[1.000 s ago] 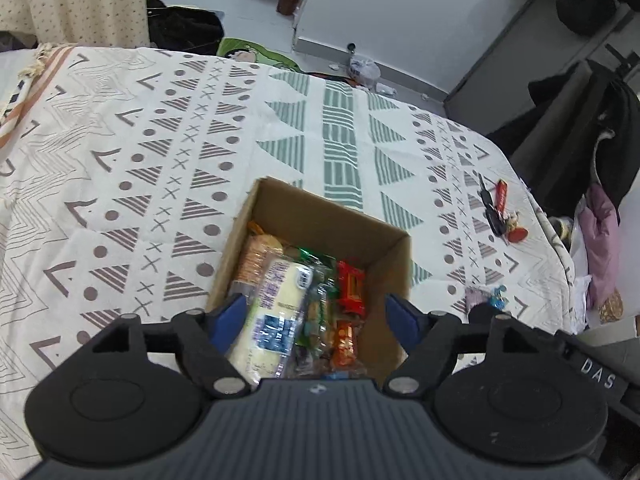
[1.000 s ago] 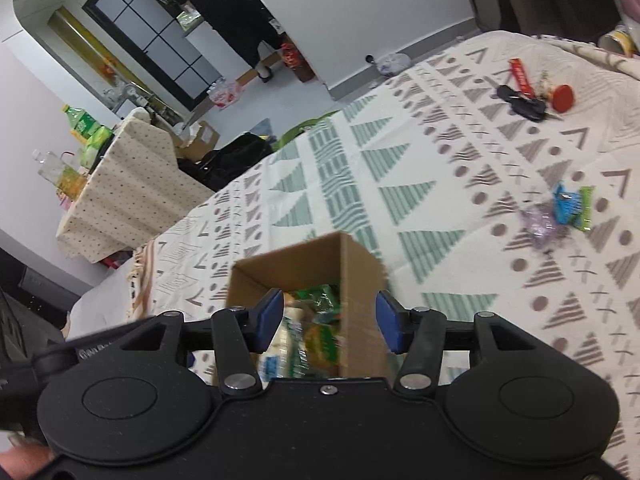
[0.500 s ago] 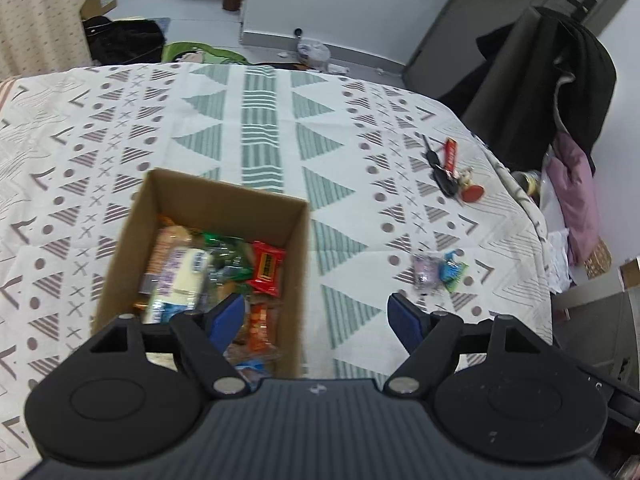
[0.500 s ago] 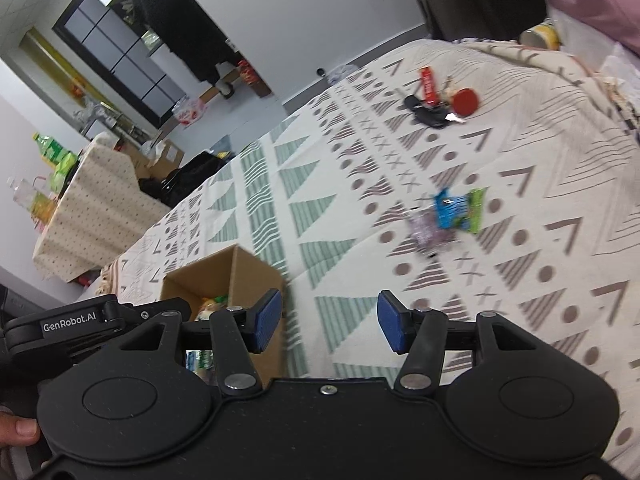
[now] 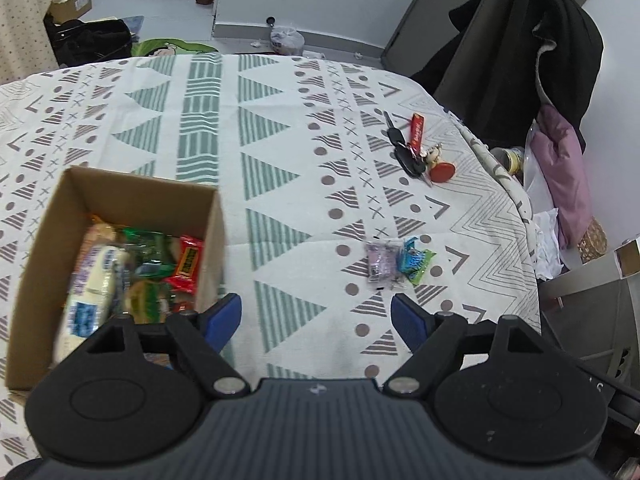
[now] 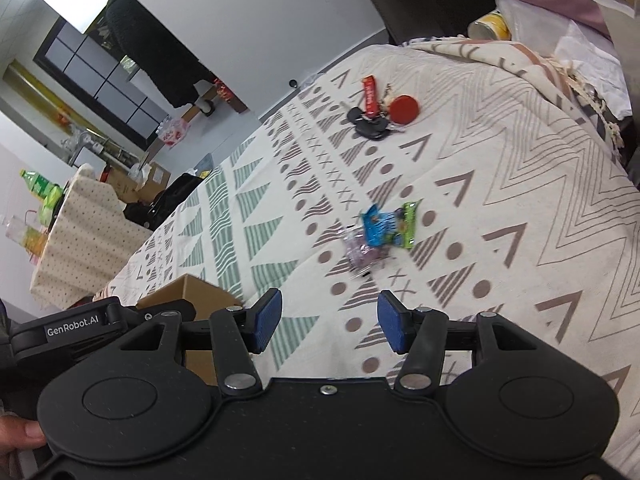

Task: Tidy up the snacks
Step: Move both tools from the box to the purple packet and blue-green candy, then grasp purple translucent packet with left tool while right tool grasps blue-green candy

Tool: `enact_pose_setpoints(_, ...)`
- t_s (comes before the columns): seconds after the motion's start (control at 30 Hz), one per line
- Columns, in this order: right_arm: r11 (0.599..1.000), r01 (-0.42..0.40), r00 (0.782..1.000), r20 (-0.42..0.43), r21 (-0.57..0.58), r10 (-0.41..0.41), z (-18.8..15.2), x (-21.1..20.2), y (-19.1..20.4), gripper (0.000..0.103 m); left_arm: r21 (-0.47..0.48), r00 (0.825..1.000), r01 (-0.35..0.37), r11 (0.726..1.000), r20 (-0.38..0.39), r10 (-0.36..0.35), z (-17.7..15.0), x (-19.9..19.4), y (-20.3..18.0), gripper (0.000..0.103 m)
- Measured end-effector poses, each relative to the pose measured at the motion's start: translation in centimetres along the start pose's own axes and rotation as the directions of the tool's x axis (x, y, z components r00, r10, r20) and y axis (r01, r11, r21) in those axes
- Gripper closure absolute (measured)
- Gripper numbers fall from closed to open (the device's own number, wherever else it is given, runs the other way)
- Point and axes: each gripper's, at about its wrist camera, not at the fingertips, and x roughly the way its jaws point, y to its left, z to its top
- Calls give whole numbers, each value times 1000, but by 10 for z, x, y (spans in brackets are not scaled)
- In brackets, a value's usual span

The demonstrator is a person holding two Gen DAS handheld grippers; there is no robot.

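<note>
1. The left gripper (image 5: 316, 318) is filling the bottom of the left wrist view, its blue pads (image 5: 222, 316) standing wide apart with nothing between them; it is hovering over the patterned cloth (image 5: 280, 128), just right of the cardboard box (image 5: 132, 192).
2. The right gripper (image 6: 328, 320) is sitting at the bottom of the right wrist view, its blue pads (image 6: 267, 318) likewise spread wide and gripping nothing; a fingertip (image 6: 24, 438) is showing at the lower left edge of that frame.
3. The cardboard box is occupying the lower left of the left wrist view, open at the top and holding a heap of snacks: a pale bread-like pack (image 5: 90, 288), green wrappers (image 5: 146, 242) and a red packet (image 5: 188, 264) lying against the right wall; in the right wrist view only a corner of the box (image 6: 188, 292) is peeking out at lower left.
4. Two loose snacks are lying on the cloth right of centre in the left wrist view, touching each other: a purple-wrapped sweet (image 5: 380, 262) and a blue-and-green packet (image 5: 416, 260) (print unreadable); both are lying well apart from the box.
5. Farther up, toward the upper right, a bunch of keys (image 5: 408, 156) with a red strap (image 5: 417, 130) and a red round tag (image 5: 442, 172) is resting on the cloth.
6. Beyond the cloth's edge, at the upper right, a dark coat (image 5: 556, 48) is hanging over a chair.
</note>
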Motion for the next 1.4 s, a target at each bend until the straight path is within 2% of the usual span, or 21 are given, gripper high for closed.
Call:
enact_pose_setpoints(0.5, 996, -35, 998, -41, 77, 38, 26, 41, -44, 52, -28, 1000, 16, 999, -5, -16, 15, 60, -34, 26)
enact_pose_setpoints(0.6, 995, -34, 998, -51, 92, 39, 33, 54, -51, 53, -37, 999, 25, 999, -21, -25, 20, 75, -39, 30)
enact_pose_setpoints(0.77, 992, -29, 997, -66, 123, 38, 45, 77, -63, 55, -73, 997, 32, 997, -64, -37, 25, 106, -43, 50)
enact_pose_setpoints(0.93, 988, -27, 995, -86, 149, 40, 52, 97, -70, 56, -113, 994, 43, 993, -94, -54, 27, 129, -43, 60)
enact_pose_setpoints(1.1, 988, -20, 993, -109, 156, 37, 57, 117, -71, 56, -147, 991, 53, 988, -115, -70, 31, 146, -41, 64)
enact_pose_setpoints(1.37, 990, 30, 991, -133, 135, -12, 62, 147, -64, 56, -172, 990, 47, 984, -126, -69, 39, 156, -34, 64)
enact_pose_setpoints(1.4, 991, 27, 992, -128, 131, -10, 62, 148, -64, 59, -171, 989, 52, 984, -128, -75, 40, 158, -35, 64)
